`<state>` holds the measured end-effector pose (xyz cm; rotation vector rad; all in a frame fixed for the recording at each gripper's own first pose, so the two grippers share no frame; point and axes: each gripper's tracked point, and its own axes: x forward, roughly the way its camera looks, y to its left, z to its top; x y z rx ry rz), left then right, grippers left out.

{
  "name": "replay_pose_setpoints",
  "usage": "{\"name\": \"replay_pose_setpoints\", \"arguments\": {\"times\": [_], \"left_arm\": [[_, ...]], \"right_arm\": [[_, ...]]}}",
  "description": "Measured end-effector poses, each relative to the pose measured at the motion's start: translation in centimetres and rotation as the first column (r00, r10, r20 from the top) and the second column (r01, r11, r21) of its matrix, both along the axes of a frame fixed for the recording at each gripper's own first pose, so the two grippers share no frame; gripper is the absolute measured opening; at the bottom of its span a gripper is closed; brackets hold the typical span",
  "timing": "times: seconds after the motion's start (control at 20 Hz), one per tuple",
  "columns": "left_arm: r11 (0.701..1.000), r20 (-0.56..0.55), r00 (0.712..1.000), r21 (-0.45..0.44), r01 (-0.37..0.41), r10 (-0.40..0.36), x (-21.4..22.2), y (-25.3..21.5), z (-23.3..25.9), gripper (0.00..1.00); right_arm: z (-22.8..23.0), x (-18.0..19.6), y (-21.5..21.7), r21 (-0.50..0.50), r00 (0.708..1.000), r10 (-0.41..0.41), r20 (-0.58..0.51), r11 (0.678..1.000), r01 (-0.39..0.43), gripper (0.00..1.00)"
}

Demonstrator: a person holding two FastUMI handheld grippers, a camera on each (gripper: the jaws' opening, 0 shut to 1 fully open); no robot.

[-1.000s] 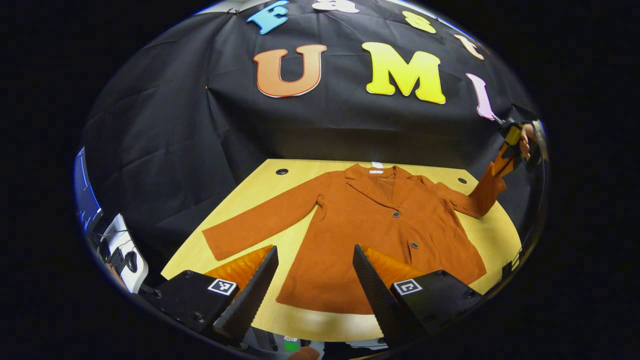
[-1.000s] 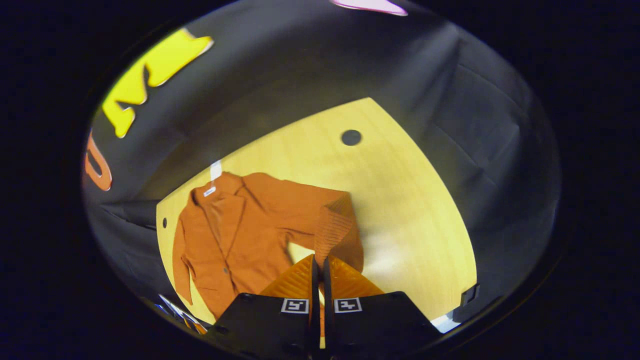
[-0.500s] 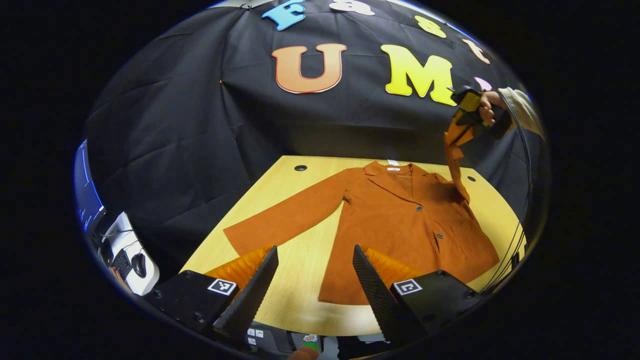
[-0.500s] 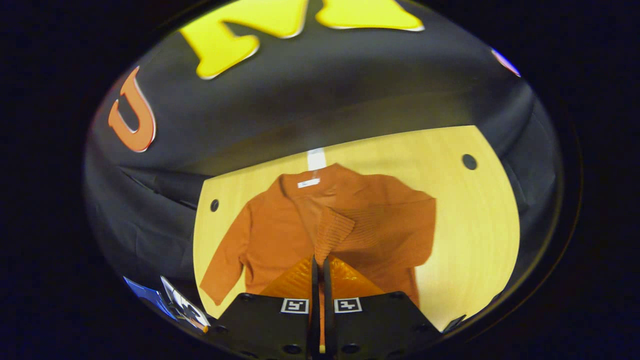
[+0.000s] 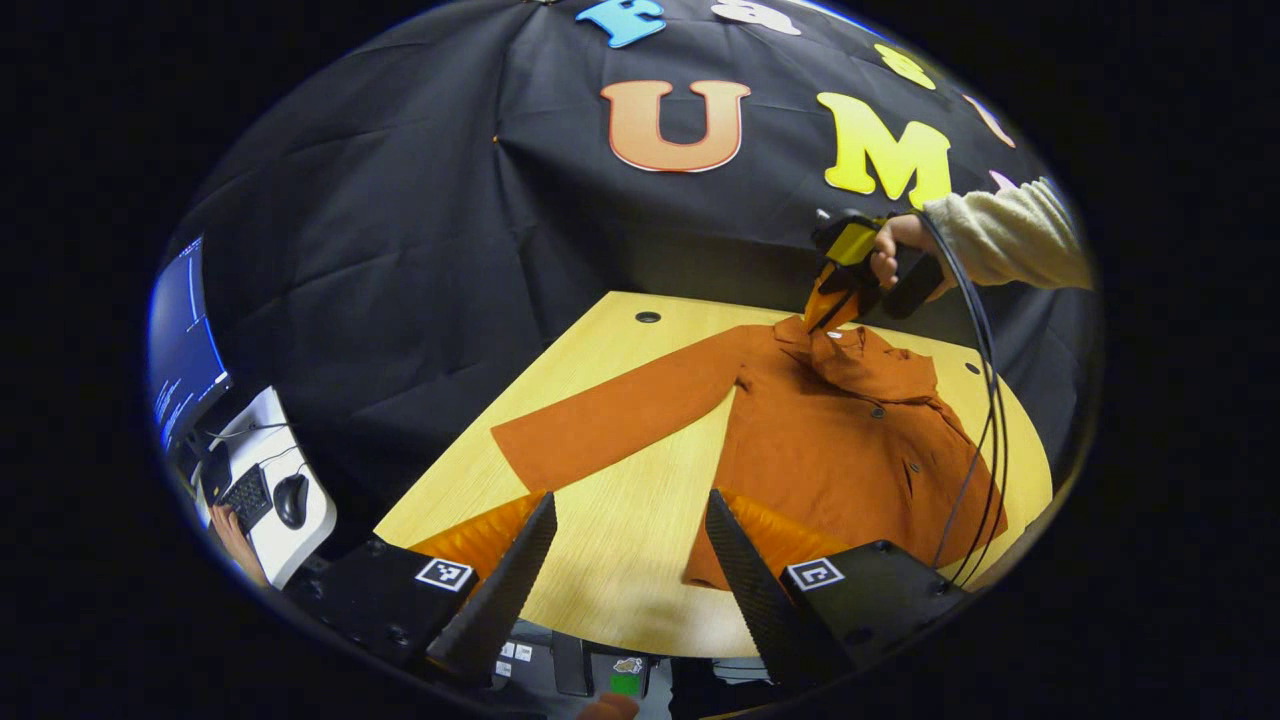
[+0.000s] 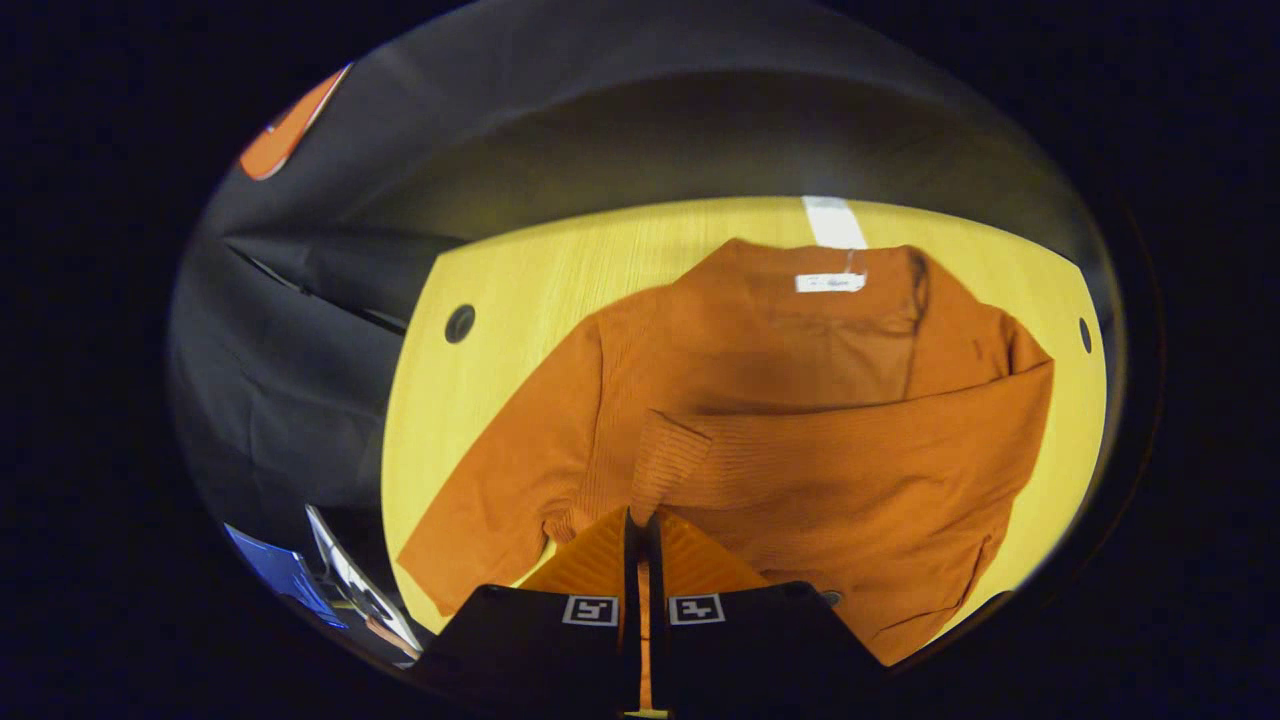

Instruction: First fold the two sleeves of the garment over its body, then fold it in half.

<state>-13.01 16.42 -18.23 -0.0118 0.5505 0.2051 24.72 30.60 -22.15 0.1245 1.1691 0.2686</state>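
An orange jacket (image 5: 850, 450) lies face up on the yellow table (image 5: 610, 560). Its one sleeve (image 5: 610, 420) stretches flat to the left. The other sleeve (image 6: 880, 440) is drawn across the chest, below the collar label (image 6: 830, 283). My right gripper (image 6: 640, 520) is shut on that sleeve's cuff (image 6: 670, 460). In the left gripper view a hand holds the right gripper (image 5: 825, 312) just above the collar. My left gripper (image 5: 628, 498) hangs open over the table's near edge, nothing between its fingers, short of the jacket's hem.
A cable (image 5: 985, 400) trails from the right gripper over the jacket's right side. A side desk with keyboard and mouse (image 5: 265, 500) and a monitor (image 5: 180, 350) stand at the left. The table has round holes (image 5: 648, 317) near its back corners.
The right gripper has carried the cuff up from the table's right side and leftward over the jacket, laying the sleeve across the chest. The left gripper stays open and has shifted a little.
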Motion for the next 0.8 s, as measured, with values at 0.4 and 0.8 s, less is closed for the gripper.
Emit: {"name": "replay_pose_setpoints", "arguments": {"times": [0.4, 0.8], "left_arm": [[0.990, -0.051, 0.990, -0.034, -0.136, 0.134, -1.3, 2.0, -2.4, 0.98], [0.945, -0.075, 0.956, -0.147, -0.293, 0.285, 0.7, 4.9, -2.8, 0.98]], "right_arm": [[-3.5, 2.0, 3.3, 0.048, 0.999, -0.046, -0.026, 0.998, 0.047, 0.12], [-1.3, -0.3, 2.7, 0.147, 0.990, -0.106, -0.095, 0.982, 0.120, 0.78]]}}
